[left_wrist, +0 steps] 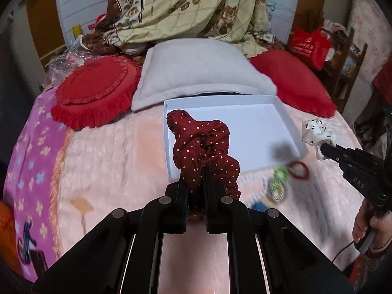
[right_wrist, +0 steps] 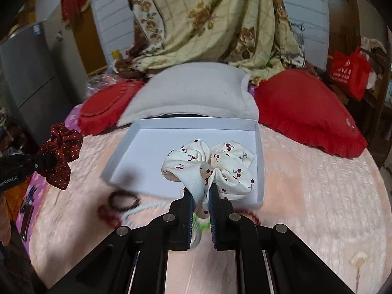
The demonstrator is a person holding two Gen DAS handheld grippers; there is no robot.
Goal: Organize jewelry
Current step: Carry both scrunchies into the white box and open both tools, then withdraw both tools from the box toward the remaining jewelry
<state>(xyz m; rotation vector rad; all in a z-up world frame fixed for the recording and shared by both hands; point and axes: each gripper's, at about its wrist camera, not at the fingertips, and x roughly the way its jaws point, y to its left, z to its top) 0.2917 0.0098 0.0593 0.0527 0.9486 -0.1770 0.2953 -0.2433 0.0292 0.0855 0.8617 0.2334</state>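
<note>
- Jaws of our left gripper [left_wrist: 194,171] are pinching the dark red dotted scrunchie [left_wrist: 203,144] by its lower folds, so that the fabric is bunching up ahead of the tips and hanging over the near left part of the white box [left_wrist: 289,120].
- Jaws of our right gripper [right_wrist: 202,191] are pinching the white cherry-print scrunchie [right_wrist: 213,166] the same way, and we are holding it above the near right part of the box floor.
- Neither scrunchie seems to be resting on the box yet; both appear lifted clear, though the fisheye views are making height hard to judge.
- We are judging the step in hand as the carry-and-place: both pieces are gripped and poised over the box.
- Next we are needing to lower each one over bare floor, keeping the two apart, and then spread the jaws so the cloth drops free without snagging.
- Outward from the box, several loose items are lying on the pink bed cover [left_wrist: 110,159]: a dark red hair tie [left_wrist: 297,170], a green and white piece [left_wrist: 278,183] blurred beyond naming, and a dark hair loop [right_wrist: 123,202].
- Those are waiting for later trips.
- Beyond the box a grey pillow [left_wrist: 196,71] is lying between two red cushions.
</note>
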